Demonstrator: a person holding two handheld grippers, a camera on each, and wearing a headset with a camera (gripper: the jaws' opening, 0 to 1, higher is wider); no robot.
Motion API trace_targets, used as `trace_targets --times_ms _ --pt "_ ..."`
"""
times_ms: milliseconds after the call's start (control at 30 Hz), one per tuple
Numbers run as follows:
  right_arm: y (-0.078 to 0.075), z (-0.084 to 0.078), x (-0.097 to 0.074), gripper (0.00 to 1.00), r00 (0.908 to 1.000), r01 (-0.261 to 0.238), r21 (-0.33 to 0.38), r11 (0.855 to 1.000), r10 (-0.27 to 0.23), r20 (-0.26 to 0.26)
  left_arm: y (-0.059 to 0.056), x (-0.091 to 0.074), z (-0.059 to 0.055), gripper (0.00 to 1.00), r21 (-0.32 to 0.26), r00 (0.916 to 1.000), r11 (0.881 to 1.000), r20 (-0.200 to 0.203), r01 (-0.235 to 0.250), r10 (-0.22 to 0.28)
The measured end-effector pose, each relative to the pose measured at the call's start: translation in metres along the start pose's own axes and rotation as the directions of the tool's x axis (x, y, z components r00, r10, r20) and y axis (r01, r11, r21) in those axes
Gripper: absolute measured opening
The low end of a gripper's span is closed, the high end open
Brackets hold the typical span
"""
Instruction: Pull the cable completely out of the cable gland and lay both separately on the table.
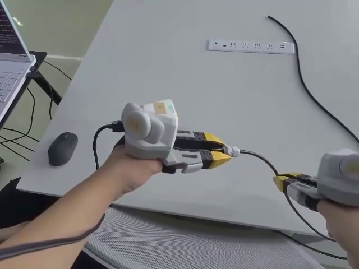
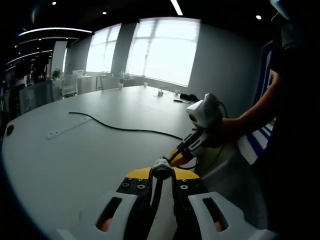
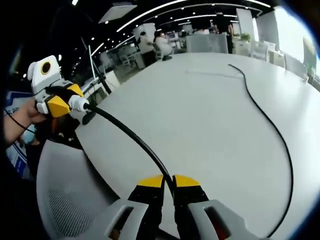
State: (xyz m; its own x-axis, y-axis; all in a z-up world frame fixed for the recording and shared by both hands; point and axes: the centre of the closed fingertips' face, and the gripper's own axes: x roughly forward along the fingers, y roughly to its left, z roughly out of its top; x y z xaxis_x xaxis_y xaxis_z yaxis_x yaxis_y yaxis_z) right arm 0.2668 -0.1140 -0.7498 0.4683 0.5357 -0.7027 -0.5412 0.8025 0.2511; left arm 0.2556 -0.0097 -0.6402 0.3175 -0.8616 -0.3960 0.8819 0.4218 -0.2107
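A small white cable gland (image 1: 231, 151) is clamped between the yellow tips of my left gripper (image 1: 223, 152), held above the near edge of the white table (image 1: 224, 101). A black cable (image 1: 270, 164) runs out of the gland to the right and passes through my right gripper (image 1: 279, 182), which is shut on it. In the left gripper view the gland (image 2: 161, 168) sits at my left gripper (image 2: 161, 175) tips. The right gripper view shows the cable (image 3: 131, 136) stretching from my right gripper (image 3: 168, 181) to the gland (image 3: 79, 103).
A white power strip (image 1: 251, 46) lies at the table's far side with a second black cable (image 1: 305, 84) curving past it to the right edge. A black mouse (image 1: 62, 148) rests at the table's left corner, a laptop (image 1: 11, 56) further left. A mesh chair (image 1: 179, 241) sits below.
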Motion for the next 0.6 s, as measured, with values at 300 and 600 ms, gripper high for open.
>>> trace_targets --times_ms 300,600 --pt "0.006 0.0 -0.005 0.05 1.0 0.002 -0.099 0.995 -0.002 -0.002 0.004 -0.002 0.0 0.15 -0.001 0.9999 1.0 0.004 -0.011 0.011" --pt "0.025 0.033 -0.023 0.24 0.9961 -0.024 -0.243 0.97 0.044 0.076 0.003 -0.003 -0.001 0.15 -0.001 0.9999 1.0 -0.003 -0.011 0.011"
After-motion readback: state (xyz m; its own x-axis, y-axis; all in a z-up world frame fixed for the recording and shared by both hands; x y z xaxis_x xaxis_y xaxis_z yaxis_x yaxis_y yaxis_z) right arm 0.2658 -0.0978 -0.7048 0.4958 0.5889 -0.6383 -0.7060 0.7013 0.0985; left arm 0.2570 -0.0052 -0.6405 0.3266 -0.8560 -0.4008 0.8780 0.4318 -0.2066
